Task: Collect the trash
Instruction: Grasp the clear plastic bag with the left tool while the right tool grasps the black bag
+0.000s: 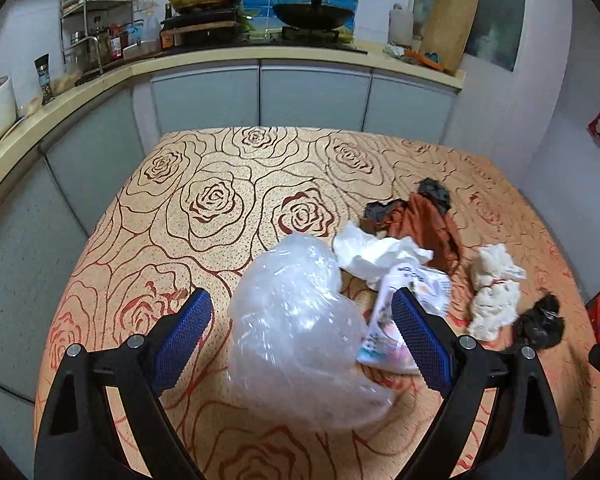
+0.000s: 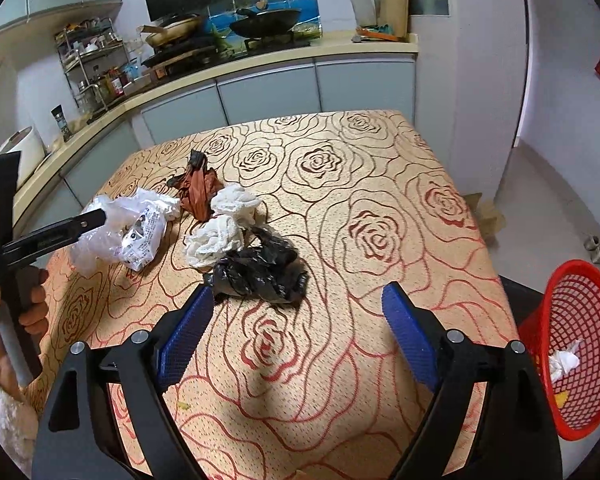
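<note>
Left gripper (image 1: 302, 322): jaws being held spread wide, nothing pinched; clear plastic bag (image 1: 300, 320) is sitting between the blue pads, contact cannot be told.
Right gripper (image 2: 298, 316): jaws being held spread, empty; black crumpled bag (image 2: 260, 270) is lying just past the left pad, at 11 o'clock of the gap.
Trash pile: being left on the rose-pattern tablecloth (image 2: 380, 200); printed wrapper (image 2: 144, 240) beside the clear bag, white crumpled tissue (image 2: 220, 236) at 10 o'clock of the black bag, brown-orange wrapper (image 2: 198, 188) at 12 o'clock of the tissue.
Red basket (image 2: 580, 344): standing off the table edge at 3 o'clock in the right wrist view; a white scrap (image 2: 564, 362) and something yellow are lying inside.
Progress: judged early; a couple of bits are binned, roughly five pieces are waiting on the table.
Step in hand: clear bag likely being lined up for a grab by the left, black bag being approached by the right.
Left to do: each piece to be pinched and dropped into the basket.
</note>
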Demonstrator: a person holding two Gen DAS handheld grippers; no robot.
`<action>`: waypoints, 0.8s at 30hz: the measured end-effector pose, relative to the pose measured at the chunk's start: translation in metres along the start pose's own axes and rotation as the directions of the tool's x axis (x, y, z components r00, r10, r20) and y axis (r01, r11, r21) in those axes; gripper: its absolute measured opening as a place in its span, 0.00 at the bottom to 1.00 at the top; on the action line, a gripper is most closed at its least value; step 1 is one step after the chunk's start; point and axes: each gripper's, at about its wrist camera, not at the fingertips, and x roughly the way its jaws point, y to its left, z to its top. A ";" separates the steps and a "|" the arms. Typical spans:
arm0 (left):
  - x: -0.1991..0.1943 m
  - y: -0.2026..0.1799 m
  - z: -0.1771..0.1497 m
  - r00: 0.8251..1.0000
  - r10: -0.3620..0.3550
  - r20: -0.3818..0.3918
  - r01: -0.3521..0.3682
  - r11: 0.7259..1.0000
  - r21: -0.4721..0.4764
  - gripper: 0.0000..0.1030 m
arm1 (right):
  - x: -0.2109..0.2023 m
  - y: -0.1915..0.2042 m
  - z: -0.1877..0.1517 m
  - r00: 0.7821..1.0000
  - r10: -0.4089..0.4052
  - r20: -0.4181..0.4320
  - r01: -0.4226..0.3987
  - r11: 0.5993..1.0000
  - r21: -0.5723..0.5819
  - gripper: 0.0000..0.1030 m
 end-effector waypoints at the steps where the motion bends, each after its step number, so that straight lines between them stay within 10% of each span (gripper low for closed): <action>1: 0.003 0.000 0.000 1.000 0.004 -0.004 -0.004 1.000 -0.004 0.85 | 0.004 0.002 0.001 1.000 0.001 -0.005 -0.001 1.000 -0.003 0.81; 10: 0.010 0.000 -0.006 1.000 0.027 -0.006 -0.027 0.999 0.030 0.48 | 0.040 0.019 0.008 0.998 0.037 -0.048 -0.038 0.999 -0.012 0.81; 24: -0.022 0.009 -0.015 0.998 0.035 0.048 -0.036 0.999 0.017 0.42 | 0.078 0.034 0.014 0.995 0.027 -0.095 -0.031 0.999 -0.042 0.70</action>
